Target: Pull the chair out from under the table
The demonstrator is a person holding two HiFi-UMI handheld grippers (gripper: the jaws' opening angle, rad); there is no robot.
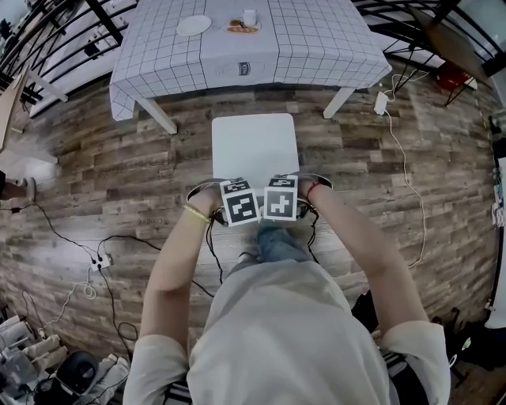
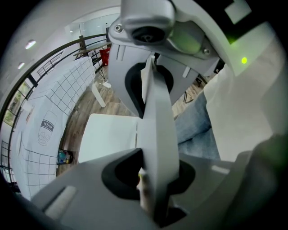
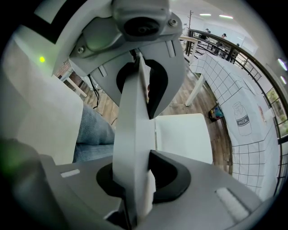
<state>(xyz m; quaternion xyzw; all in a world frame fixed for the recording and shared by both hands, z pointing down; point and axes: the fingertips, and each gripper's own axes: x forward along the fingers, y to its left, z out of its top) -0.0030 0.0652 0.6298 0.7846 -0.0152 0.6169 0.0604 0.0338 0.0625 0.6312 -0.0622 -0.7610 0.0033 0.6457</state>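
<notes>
Head view: white chair (image 1: 253, 146) at frame centre, on the wood floor (image 1: 103, 170). Its seat sits just below the near edge of the desk (image 1: 316, 39) and is not tucked under it. The desk has a checked cloth, with a plate (image 1: 194, 25) and a cup (image 1: 250, 17) at top centre. The left hand-held gripper (image 1: 239, 202) and right hand-held gripper (image 1: 281, 198) are side by side at the chair's near edge, pointing steeply down, marker cubes almost touching.

Left gripper view: the left hand-held gripper (image 2: 153, 128) is clenched on the chair's backrest (image 2: 158, 148), seen edge-on as a pale strip down the middle. Seat (image 2: 110, 137) at centre left, desk cloth (image 2: 49, 117) at far left.

Right gripper view: the right hand-held gripper (image 3: 137, 130) is also clamped on the backrest (image 3: 132, 148). Seat (image 3: 182, 137) at centre right, desk cloth (image 3: 243, 117) at right edge.
</notes>
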